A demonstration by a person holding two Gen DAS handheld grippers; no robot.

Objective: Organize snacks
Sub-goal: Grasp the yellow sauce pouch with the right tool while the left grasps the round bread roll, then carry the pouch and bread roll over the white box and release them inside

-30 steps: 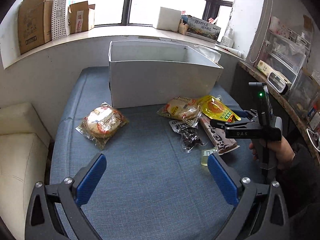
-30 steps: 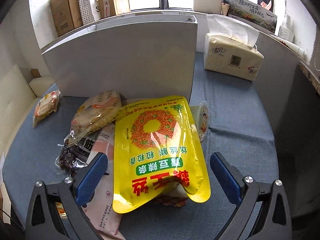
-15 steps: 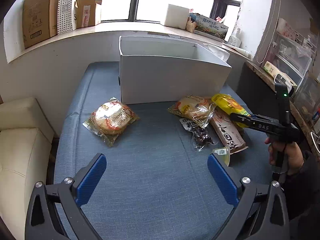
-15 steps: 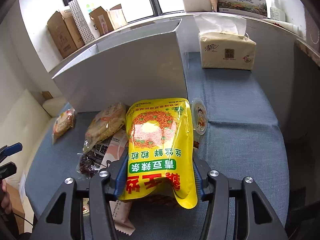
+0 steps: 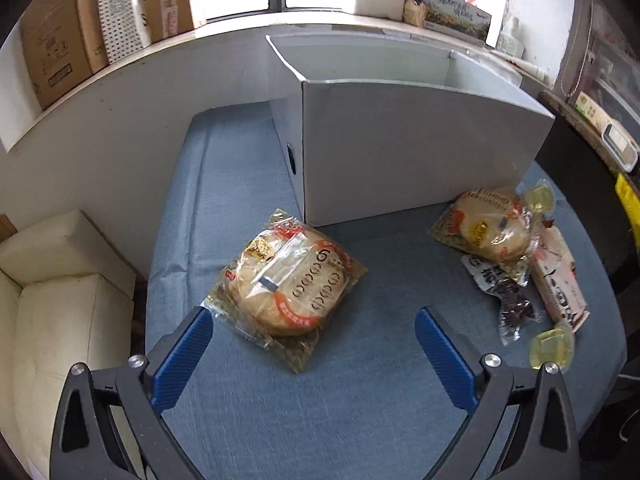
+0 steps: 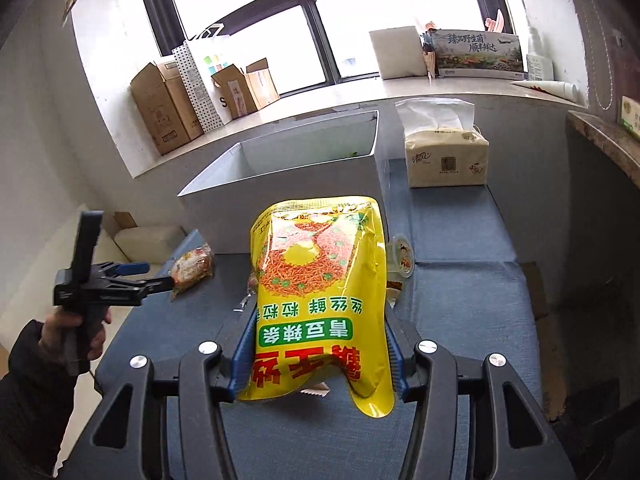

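Observation:
My right gripper (image 6: 318,360) is shut on a yellow snack bag (image 6: 320,280) and holds it lifted above the blue table, in front of the white box (image 6: 288,184). My left gripper (image 5: 314,344) is open, its blue pads either side of the near end of a round bread in clear wrap (image 5: 286,284), not touching it. That bread also shows in the right wrist view (image 6: 192,264), with the left gripper (image 6: 156,276) just beside it. The white open box (image 5: 400,148) stands behind the bread.
A second bread packet (image 5: 486,226), a dark dried-fruit packet (image 5: 508,300), a pink bar packet (image 5: 560,280) and two jelly cups (image 5: 552,348) lie at the right. A tissue pack (image 6: 446,156) stands right of the box. A cream sofa (image 5: 60,280) borders the table's left edge.
My right gripper has closed on the yellow bag and lifted it off the pile. My left gripper has moved left and forward to the round bread.

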